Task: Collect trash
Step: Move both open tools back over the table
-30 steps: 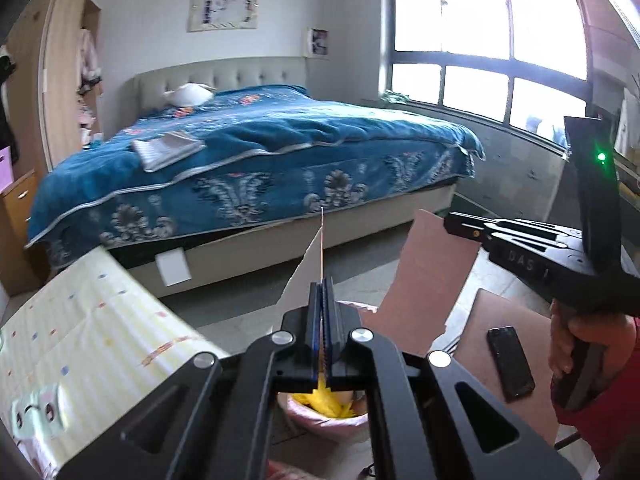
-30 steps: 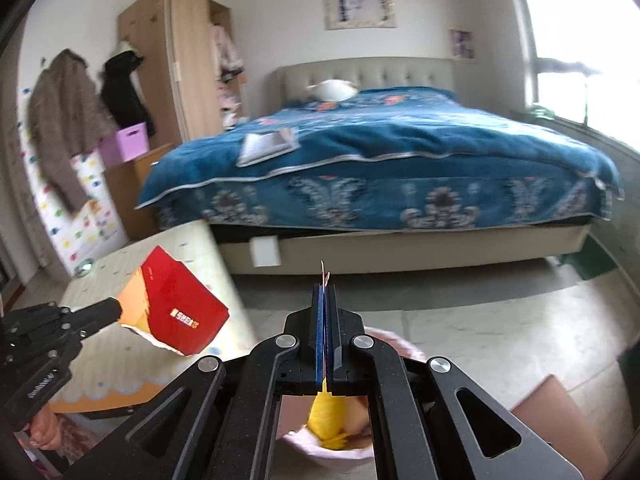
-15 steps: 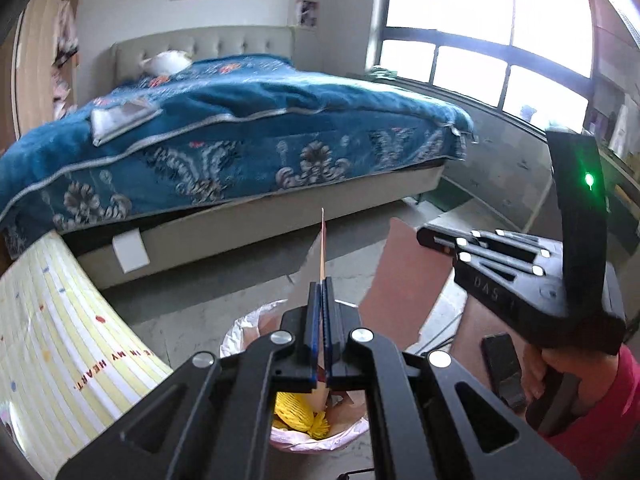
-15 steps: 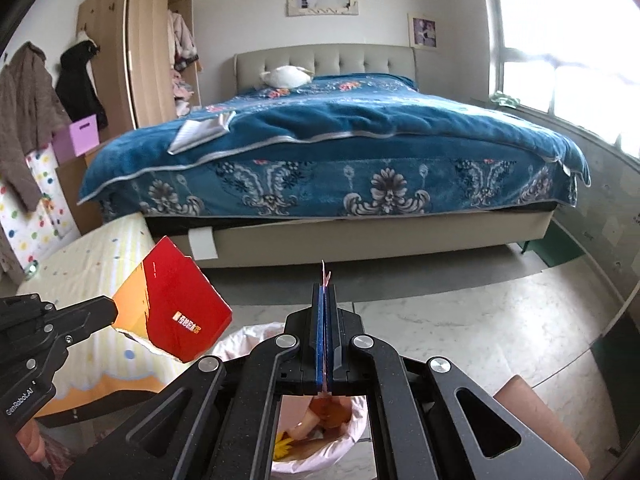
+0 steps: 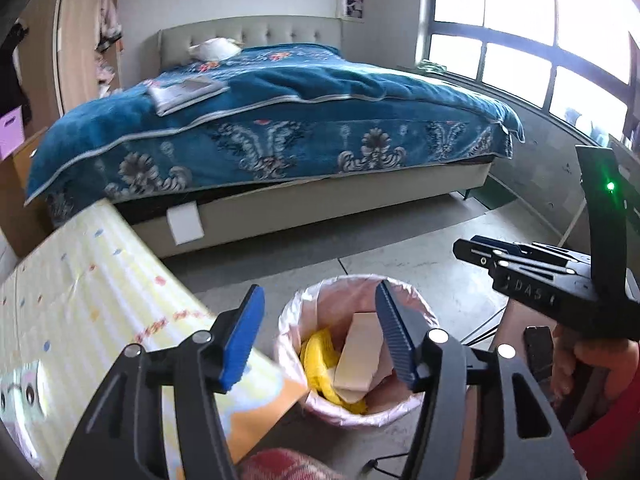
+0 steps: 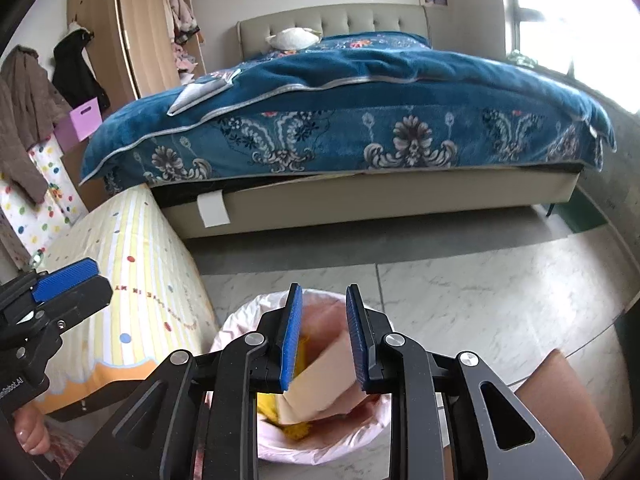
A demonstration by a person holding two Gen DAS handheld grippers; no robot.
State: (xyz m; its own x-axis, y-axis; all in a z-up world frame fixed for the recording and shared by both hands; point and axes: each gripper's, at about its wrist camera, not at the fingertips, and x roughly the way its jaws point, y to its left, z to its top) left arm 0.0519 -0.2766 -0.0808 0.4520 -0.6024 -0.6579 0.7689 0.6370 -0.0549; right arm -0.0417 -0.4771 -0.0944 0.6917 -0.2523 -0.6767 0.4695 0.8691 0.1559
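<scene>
A small bin with a pink liner stands on the floor under both grippers. In it lie a beige cardboard piece and yellow trash. My left gripper hangs over the bin's left rim; its jaws are opening with nothing between the blue pads. My right gripper is over the bin too, and its jaws are opening. The cardboard shows through their gap, but the pads do not press on it. Each gripper also appears in the other's view: the right gripper, the left gripper.
A yellow striped padded mat lies close on the left of the bin. A bed with a blue cover fills the back. A brown board and a black phone are at the right. A wardrobe stands far left.
Both grippers have sunk toward the bin and gone from shut to open. The red packet has left the left jaws, the brown cardboard the right; cardboard now lies in the bin.
</scene>
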